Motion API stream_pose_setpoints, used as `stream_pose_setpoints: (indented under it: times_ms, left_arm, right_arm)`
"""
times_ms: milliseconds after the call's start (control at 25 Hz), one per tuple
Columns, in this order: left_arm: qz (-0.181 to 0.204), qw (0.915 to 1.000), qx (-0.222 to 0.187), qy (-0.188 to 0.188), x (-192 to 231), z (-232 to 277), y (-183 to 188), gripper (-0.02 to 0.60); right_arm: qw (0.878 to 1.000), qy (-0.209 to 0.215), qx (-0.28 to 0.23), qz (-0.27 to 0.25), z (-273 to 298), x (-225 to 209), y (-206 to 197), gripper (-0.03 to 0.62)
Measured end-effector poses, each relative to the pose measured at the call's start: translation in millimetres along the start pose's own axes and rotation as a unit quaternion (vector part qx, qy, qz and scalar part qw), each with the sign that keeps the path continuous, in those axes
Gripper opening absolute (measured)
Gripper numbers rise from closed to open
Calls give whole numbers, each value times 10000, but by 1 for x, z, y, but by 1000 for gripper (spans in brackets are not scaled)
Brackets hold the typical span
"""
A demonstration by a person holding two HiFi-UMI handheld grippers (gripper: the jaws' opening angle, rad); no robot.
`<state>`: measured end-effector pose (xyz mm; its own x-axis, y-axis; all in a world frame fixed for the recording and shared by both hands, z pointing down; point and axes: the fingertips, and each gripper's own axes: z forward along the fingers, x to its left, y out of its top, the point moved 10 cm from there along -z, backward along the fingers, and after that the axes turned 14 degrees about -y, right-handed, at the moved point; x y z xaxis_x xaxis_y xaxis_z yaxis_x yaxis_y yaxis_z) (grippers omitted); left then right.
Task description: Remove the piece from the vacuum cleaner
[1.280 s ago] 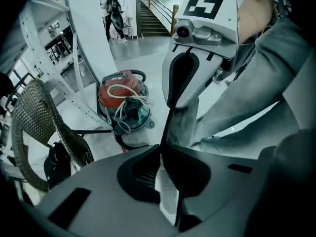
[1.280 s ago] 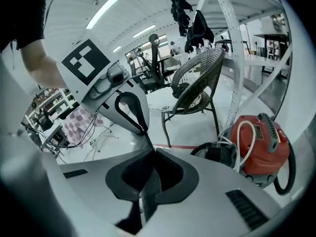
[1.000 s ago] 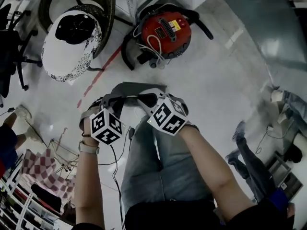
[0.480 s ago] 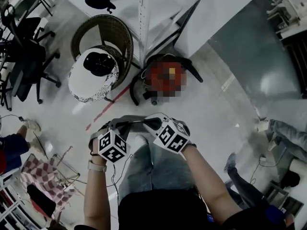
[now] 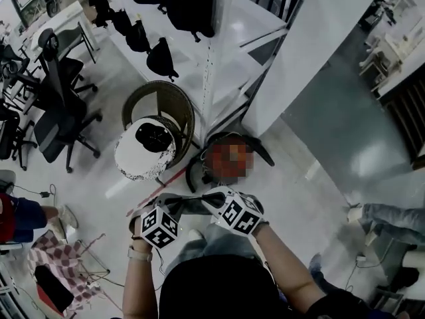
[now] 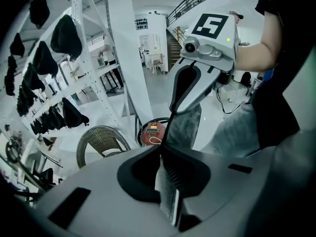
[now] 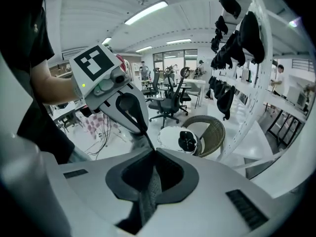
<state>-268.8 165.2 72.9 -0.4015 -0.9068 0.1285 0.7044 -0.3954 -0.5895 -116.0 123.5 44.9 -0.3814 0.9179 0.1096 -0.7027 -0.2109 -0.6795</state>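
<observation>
The red vacuum cleaner [image 5: 229,161] stands on the pale floor beside a white pillar, a black hose [image 5: 191,177] curling round it; a mosaic patch covers its top. It also shows small and far off, the vacuum cleaner [image 6: 153,132], past my left jaws. Both grippers hang at waist height well short of it, pointing at each other tip to tip. My left gripper [image 5: 184,203] [image 6: 163,152] is shut with nothing in it. My right gripper [image 5: 203,199] [image 7: 151,153] is likewise shut and empty. Each gripper view shows the other gripper facing it.
A wicker chair [image 5: 166,108] with a white cushion and black cap [image 5: 147,150] stands left of the vacuum. White shelving with hanging black caps [image 5: 189,5] rises behind. Office chairs [image 5: 56,105] are at the left, a seated person's legs [image 5: 388,218] at the right.
The head view has risen and tilted forward, so the vacuum and chair look smaller and farther. Both grippers stay shut and together in front of my body.
</observation>
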Motion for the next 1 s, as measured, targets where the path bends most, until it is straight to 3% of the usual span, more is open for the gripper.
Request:
stream_pose_setpoints:
  times_ms: [480, 1000]
  left_arm:
    - [292, 9976, -446, 449, -1, -58, 55, 35]
    - [396, 9955, -562, 659, 15, -67, 75, 35]
  right_arm:
    - [9988, -304, -226, -322, -63, -22, 54, 40]
    - [9973, -483, -334, -433, -71, -40, 66, 38]
